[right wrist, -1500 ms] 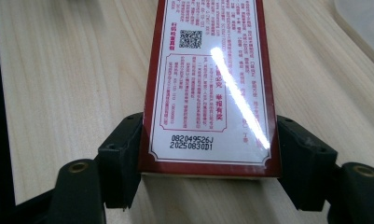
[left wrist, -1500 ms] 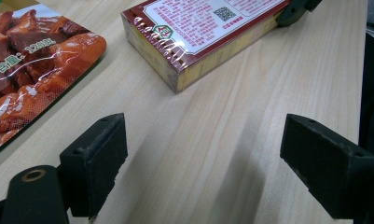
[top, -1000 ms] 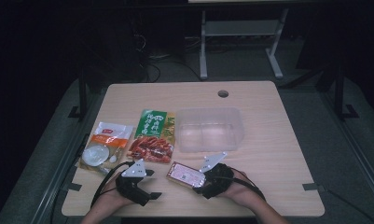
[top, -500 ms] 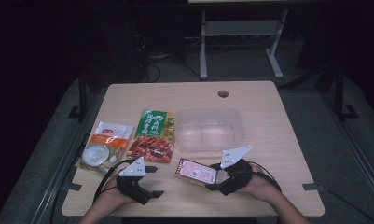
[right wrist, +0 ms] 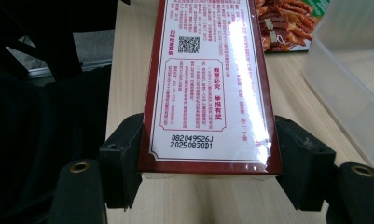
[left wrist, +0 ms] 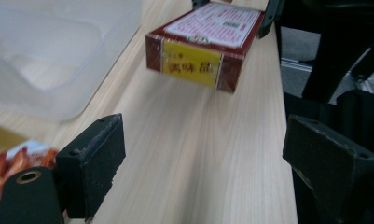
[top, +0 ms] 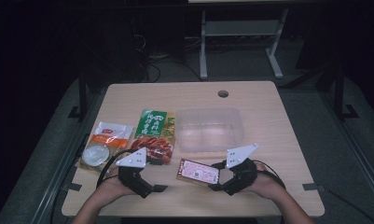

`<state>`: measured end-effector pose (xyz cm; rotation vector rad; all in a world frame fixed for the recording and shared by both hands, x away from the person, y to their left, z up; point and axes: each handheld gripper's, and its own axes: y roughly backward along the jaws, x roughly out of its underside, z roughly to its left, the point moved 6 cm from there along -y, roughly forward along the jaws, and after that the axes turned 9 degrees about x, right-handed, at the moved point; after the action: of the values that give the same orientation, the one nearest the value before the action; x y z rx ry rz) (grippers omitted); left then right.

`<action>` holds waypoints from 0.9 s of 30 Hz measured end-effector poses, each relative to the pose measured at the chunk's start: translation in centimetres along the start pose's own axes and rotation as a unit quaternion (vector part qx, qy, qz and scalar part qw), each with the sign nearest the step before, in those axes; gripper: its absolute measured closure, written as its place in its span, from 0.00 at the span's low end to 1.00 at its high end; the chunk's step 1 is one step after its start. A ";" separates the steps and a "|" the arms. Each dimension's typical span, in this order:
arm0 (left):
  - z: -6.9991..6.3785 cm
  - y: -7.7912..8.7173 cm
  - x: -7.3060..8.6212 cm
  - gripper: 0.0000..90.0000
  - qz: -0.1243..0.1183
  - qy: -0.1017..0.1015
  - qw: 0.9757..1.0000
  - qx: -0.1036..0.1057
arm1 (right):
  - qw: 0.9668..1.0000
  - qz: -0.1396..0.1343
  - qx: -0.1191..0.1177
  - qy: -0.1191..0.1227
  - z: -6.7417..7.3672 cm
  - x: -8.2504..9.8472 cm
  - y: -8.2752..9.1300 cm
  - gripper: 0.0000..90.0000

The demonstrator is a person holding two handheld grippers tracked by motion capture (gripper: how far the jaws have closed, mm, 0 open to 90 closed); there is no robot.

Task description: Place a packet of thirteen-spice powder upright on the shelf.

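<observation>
Right gripper [top: 220, 177] clamps the near end of the flat dark-red cardboard box [top: 198, 171], long axis pointing toward the empty-jawed left gripper [top: 153, 187], just in front of the clear plastic tub [top: 210, 129].

Black hand-held gripper [top: 153, 188] bodies, white three-cornered plates, black cables

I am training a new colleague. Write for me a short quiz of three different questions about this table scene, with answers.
1. True or false: the right gripper holds the red box.
2. Are the left gripper's jaws open or shut?
3. What stands behind the red box: A) the clear plastic container, B) a metal pot?

Key: 1. True, both jaws press its sides. 2. Open, nothing between them. 3. A.
</observation>
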<state>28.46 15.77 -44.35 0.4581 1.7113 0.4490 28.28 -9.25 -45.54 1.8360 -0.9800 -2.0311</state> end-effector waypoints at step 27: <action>0.6 -3.1 -4.6 0.12 -0.029 -0.060 0.994 0.083 | 0.998 -0.057 -0.030 -0.006 0.6 -1.1 1.0 0.36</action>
<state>29.70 10.74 -42.29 0.5437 1.6476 0.2337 27.68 -9.20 -44.06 1.8896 -0.8272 -2.1153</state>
